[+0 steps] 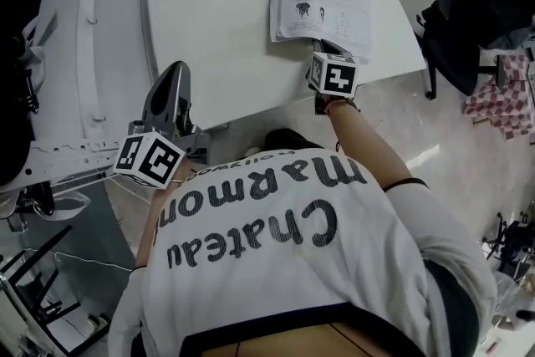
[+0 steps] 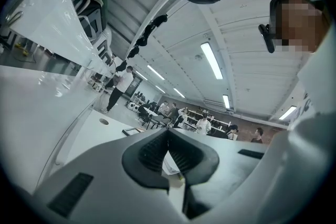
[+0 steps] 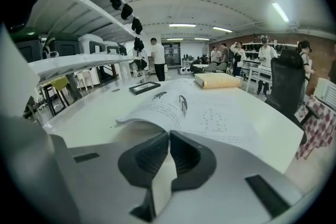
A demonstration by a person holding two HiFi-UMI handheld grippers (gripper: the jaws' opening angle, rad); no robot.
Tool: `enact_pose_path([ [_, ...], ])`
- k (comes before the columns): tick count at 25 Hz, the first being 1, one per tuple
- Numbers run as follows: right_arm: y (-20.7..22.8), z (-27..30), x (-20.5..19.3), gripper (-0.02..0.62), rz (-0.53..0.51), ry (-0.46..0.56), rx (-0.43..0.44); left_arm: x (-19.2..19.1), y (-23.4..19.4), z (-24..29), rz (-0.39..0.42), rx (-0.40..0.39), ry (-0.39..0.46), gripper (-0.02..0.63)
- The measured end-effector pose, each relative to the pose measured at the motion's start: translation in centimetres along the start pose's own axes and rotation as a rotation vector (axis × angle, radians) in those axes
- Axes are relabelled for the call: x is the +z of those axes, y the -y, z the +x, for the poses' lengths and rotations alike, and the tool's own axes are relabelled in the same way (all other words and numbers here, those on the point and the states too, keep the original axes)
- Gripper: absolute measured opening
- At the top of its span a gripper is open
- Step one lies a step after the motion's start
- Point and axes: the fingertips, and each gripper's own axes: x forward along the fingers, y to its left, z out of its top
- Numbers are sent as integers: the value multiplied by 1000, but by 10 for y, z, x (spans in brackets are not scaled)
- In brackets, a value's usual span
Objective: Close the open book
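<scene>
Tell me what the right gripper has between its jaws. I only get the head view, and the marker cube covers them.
Observer: The right gripper view shows the right gripper shut on a thin white page at the near edge of the open book.
Operator: Check whether that page is off the table yet.
Observer: Beside the jaws the paper arches up, with shadow under it on the table.
Operator: Report the other gripper's jaws too.
Observer: The left gripper is shut, with nothing between its jaws.
</scene>
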Motion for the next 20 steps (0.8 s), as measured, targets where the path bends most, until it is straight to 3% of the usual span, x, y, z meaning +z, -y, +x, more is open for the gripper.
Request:
enact_pose_path([
  [12,25,2,-17,37,208,-46,-6,-1,3,5,-1,-9,-7,23],
  [20,23,3,-17,35,148,-56,-16,-1,2,10,-8,-13,-2,23],
])
